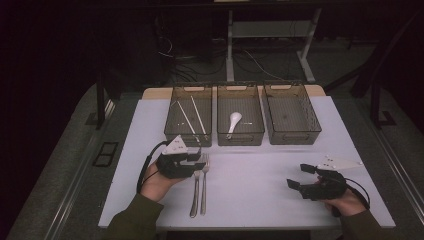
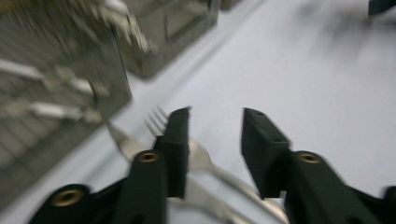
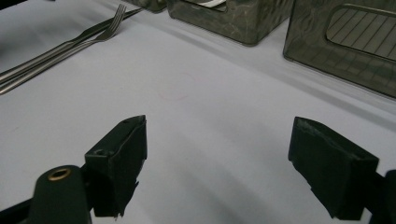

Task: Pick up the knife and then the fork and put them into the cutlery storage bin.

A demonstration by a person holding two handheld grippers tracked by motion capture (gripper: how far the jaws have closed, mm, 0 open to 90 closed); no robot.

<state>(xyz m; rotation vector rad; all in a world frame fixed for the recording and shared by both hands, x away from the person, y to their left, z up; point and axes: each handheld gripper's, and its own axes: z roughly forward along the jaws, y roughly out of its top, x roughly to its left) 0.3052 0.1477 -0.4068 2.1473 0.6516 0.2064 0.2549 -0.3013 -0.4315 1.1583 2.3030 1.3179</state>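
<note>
Forks, two slim metal ones, lie side by side, tines toward the far bins. Left gripper hovers over the tines, jaws apart. Right gripper rests at near right, jaws wide apart.

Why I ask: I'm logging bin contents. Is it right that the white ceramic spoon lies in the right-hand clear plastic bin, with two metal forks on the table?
Not quite: the white ceramic spoon lies in the middle clear plastic bin, as the high view shows. The two metal forks do lie on the table.

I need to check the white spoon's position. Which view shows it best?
The high view: the white spoon lies whole in the middle bin, handle toward the person. The right gripper view catches a white sliver at that bin's top; the left gripper view is too blurred to tell.
</note>
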